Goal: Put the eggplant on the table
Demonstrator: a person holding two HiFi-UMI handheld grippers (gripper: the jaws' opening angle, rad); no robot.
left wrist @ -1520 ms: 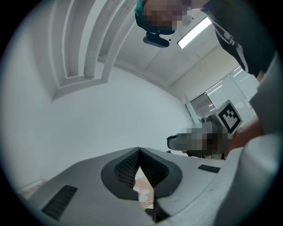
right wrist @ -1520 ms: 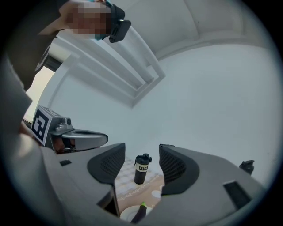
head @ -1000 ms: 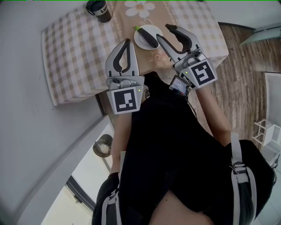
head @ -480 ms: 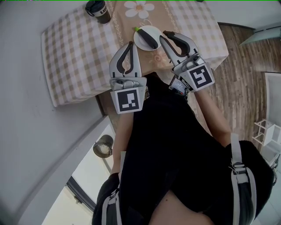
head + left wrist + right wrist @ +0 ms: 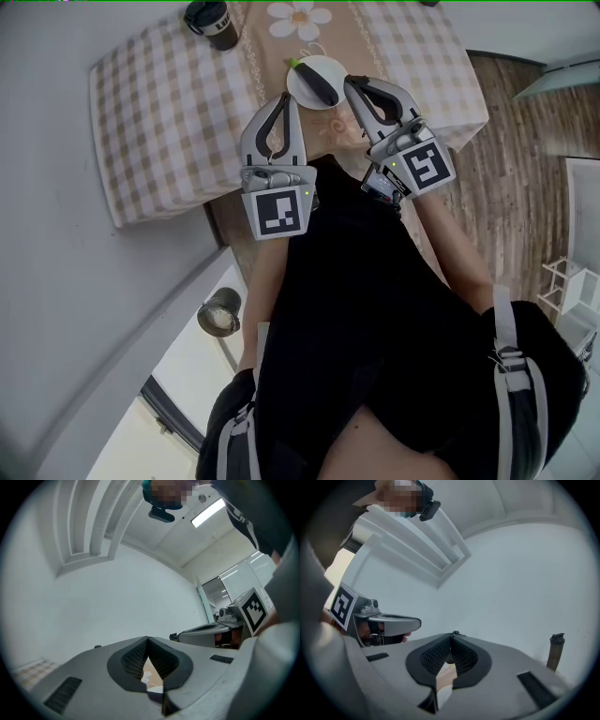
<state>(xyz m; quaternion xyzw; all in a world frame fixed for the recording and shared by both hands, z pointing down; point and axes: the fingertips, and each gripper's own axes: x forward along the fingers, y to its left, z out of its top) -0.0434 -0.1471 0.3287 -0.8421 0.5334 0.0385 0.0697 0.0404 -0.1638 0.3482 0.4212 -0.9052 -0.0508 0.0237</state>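
Two grippers hover over the table (image 5: 169, 103), and both are empty. The left gripper (image 5: 290, 97) has its jaws pressed together at the tips, nothing between them. The right gripper (image 5: 350, 82) is likewise closed on nothing. The eggplant (image 5: 323, 87) lies on a white plate (image 5: 302, 82) just ahead of both, in the gap between their tips and nearer the right one. A dark cup (image 5: 211, 21) stands well off, beyond the left gripper.

By the look of it, the job is at the reach stage and no grasp has been made. The next move would call for one gripper to spread its jaws, straddle the eggplant and lift it off onto the cloth.

Neither gripper view shows the eggplant. Each sees mostly wall and ceiling, with a sliver of cloth below the meeting pads. Whether the right tips touch the plate rim cannot be told. The person's torso hides the table's near edge.
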